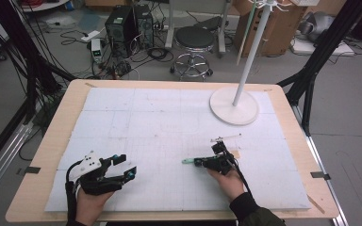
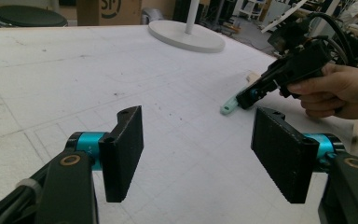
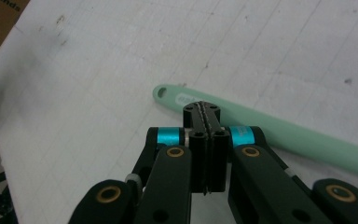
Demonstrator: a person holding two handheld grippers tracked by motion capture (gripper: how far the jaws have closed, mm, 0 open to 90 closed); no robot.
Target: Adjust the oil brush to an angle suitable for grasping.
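Observation:
A mint-green handle (image 3: 284, 135) with a hole at one end and a cream far end lies flat on the white mat (image 1: 169, 122). My right gripper (image 3: 202, 109) is shut, jaws pressed together with nothing between them, and its tips sit just over the handle's holed end. In the high view the right gripper (image 1: 197, 162) is right of centre, and the green handle (image 1: 187, 161) pokes out to its left. My left gripper (image 1: 127, 165) rests near the front left, open and empty. In its own view the left gripper (image 2: 196, 154) faces the right gripper (image 2: 244, 100) and the handle (image 2: 228, 107).
The round white base of a coat stand (image 1: 234, 106) sits at the back right of the mat, its pole rising from it. A thin pale rod (image 1: 226, 137) lies just behind my right hand. A stool (image 1: 194, 40) stands on the floor beyond the wooden table (image 1: 61, 117).

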